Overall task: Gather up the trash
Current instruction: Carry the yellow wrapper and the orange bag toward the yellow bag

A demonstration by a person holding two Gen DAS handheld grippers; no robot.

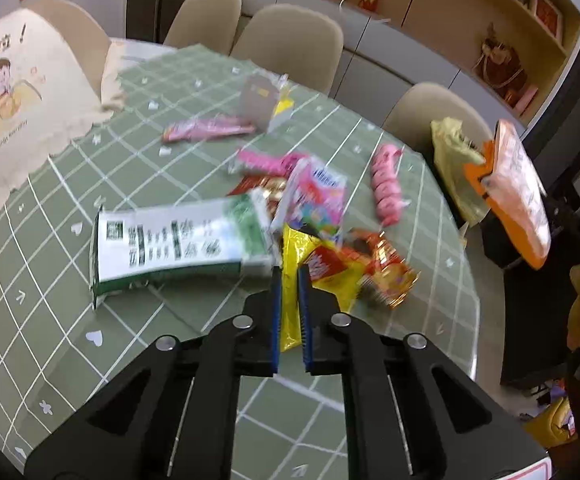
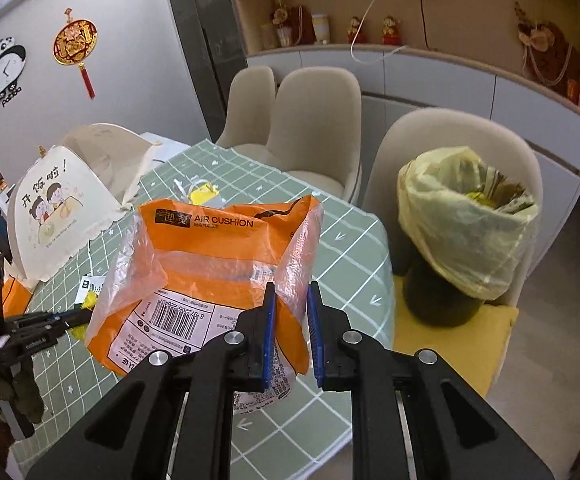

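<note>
Right tool clenched on orange plastic air-cushion mailer bag, frame centre, hanging above green checked table. Yellow-lined trash bin sits right of frame, on chair. Carry bag fully over bin mouth before releasing; floppy plastic likely snags rim.

Left tool pinches yellow snack wrapper, lower centre, beside other wrappers; keep it clear of right tool's path.

orange bag printed "AIR CUSHION", panda clock "panda"
</note>
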